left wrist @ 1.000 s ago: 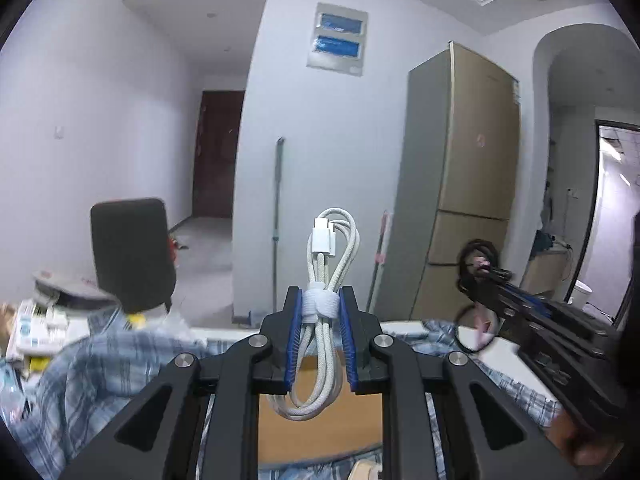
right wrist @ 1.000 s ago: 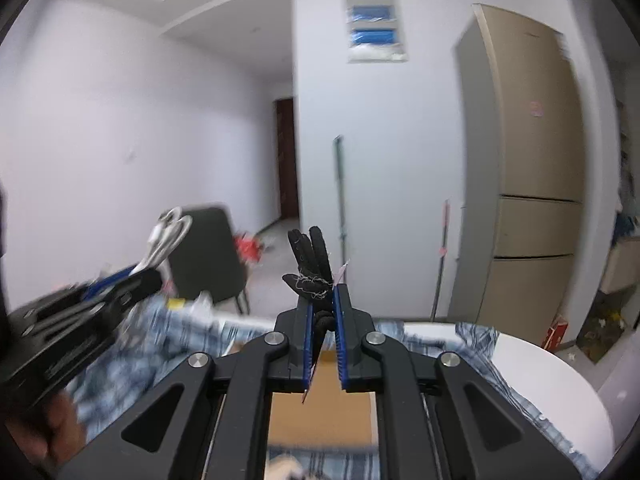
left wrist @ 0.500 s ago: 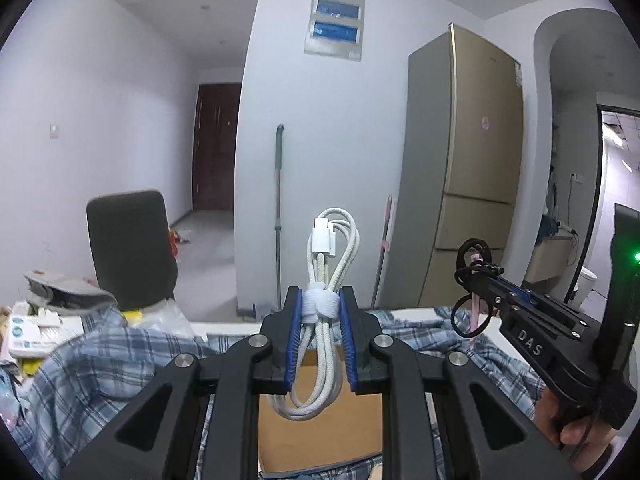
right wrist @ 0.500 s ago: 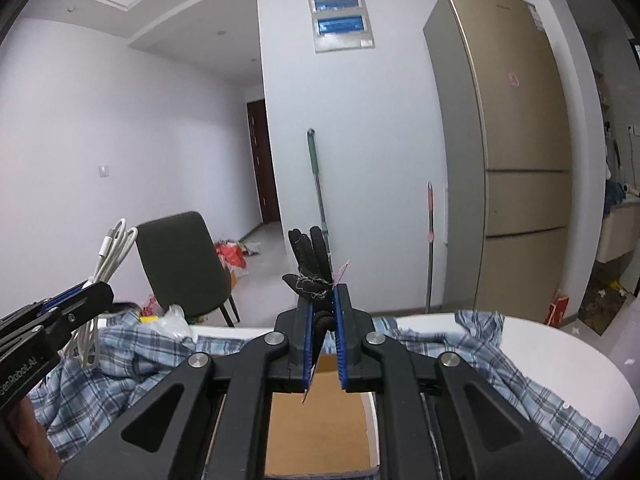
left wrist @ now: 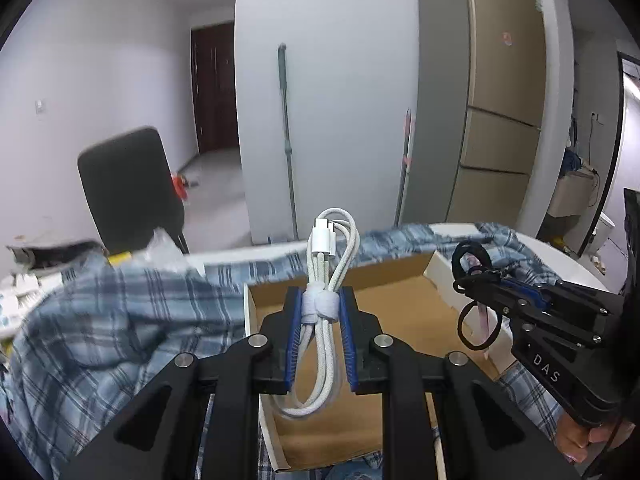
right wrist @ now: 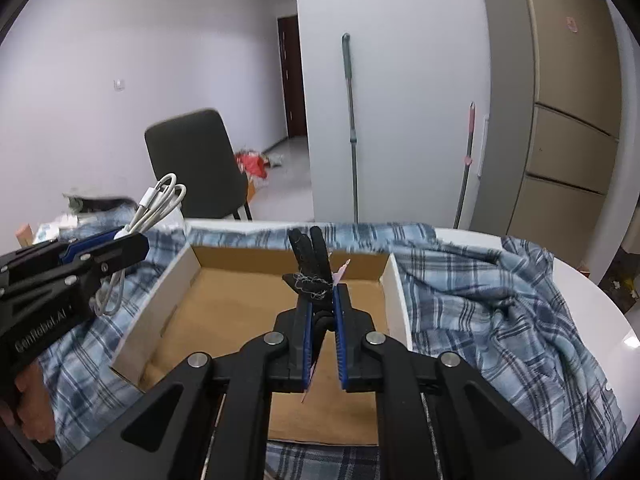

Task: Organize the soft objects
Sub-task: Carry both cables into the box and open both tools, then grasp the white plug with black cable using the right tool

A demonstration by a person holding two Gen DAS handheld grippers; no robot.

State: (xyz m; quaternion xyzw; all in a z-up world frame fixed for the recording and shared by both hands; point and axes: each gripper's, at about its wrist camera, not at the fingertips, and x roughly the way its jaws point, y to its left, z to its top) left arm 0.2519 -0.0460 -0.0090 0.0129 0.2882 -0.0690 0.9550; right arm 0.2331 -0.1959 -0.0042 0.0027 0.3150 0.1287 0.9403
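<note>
Soft objects, left wrist view: white coiled cable (left wrist: 326, 312) with a strap, clamped between the blue pads of the left gripper (left wrist: 320, 332), raised over the cardboard box (left wrist: 400, 304).
Right gripper (left wrist: 476, 280): closed on black hair ties (left wrist: 474, 322), loops hanging over the right box wall.
Writing: "DAS" on the right gripper body.
Right wrist view: right gripper (right wrist: 322, 308) pinched tight on the black hair ties (right wrist: 310, 264), pink tag beside.
Box (right wrist: 168, 300): open, on a blue plaid cloth (right wrist: 480, 300); visible floor bare.
Left gripper (right wrist: 120, 248): holding the cable (right wrist: 160, 204) above the left wall.
Writing: "GenRobot.AI", partly readable.
Progress: both items lifted, neither put down; release into the box probably left.
</note>
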